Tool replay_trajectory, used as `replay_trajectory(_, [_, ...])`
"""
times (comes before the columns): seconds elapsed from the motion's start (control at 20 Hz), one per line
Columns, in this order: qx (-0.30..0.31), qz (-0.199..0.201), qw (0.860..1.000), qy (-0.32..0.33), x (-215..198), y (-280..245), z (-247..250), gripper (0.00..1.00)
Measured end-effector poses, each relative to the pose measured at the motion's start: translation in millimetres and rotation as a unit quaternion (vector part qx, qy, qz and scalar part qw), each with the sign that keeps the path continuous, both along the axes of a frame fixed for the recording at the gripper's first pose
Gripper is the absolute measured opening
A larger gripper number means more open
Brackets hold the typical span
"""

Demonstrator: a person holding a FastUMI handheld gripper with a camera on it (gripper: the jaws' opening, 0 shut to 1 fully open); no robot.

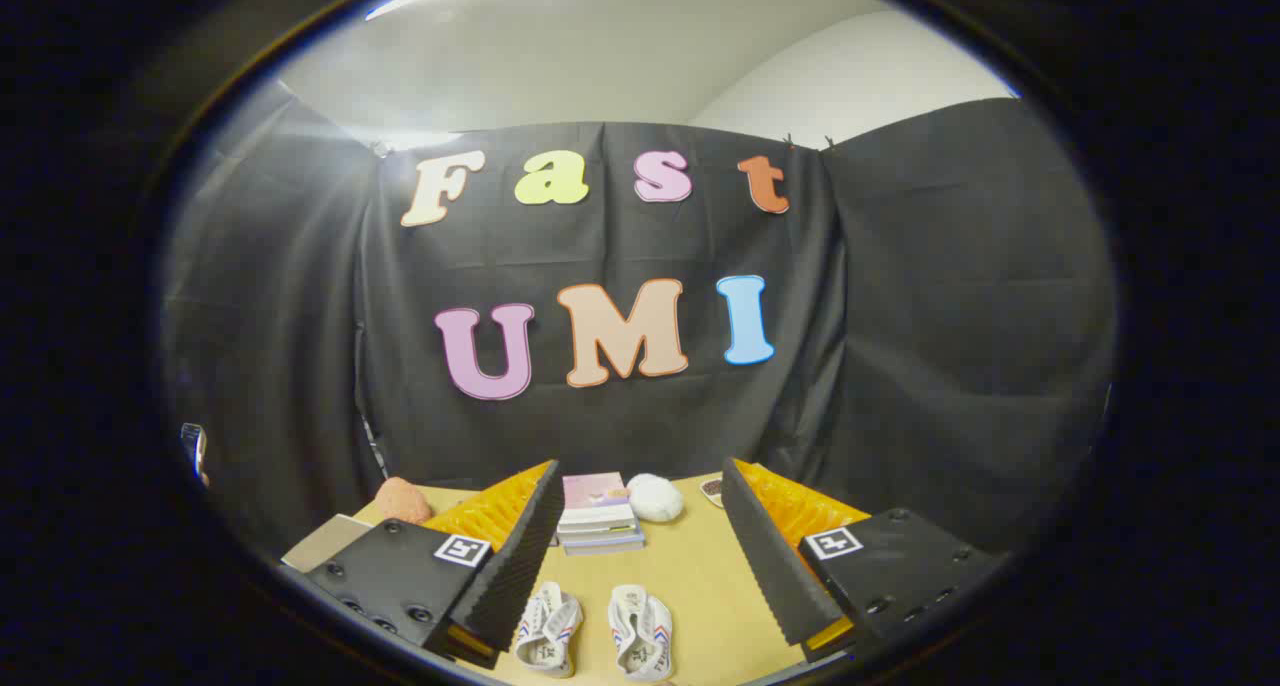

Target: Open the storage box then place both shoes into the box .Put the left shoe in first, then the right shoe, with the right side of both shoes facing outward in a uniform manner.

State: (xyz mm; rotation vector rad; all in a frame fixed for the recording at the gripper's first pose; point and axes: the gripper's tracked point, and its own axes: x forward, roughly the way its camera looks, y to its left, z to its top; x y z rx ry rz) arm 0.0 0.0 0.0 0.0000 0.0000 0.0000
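Two small white shoes with red and blue stripes lie side by side on the wooden table [690, 566], seen from above between my fingers: one shoe [547, 629] close to the left finger, the other shoe [640, 631] beside it toward the right finger. My gripper [640, 541] hovers above them, open wide, with nothing between the ribbed fingers [520, 556]. No finger touches a shoe.
Beyond the shoes stands a stack of books [598, 513] with a white round plush [655, 497] beside it. A pinkish lump [402, 501] and a flat grey board [325, 544] lie past the left finger. A small patterned object [712, 488] sits by the right finger.
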Motion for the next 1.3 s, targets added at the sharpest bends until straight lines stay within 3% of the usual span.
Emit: replay_trajectory(1.3, [0.012, 0.005, 0.999, 0.037, 24.4, 24.0, -20.1, 0.99])
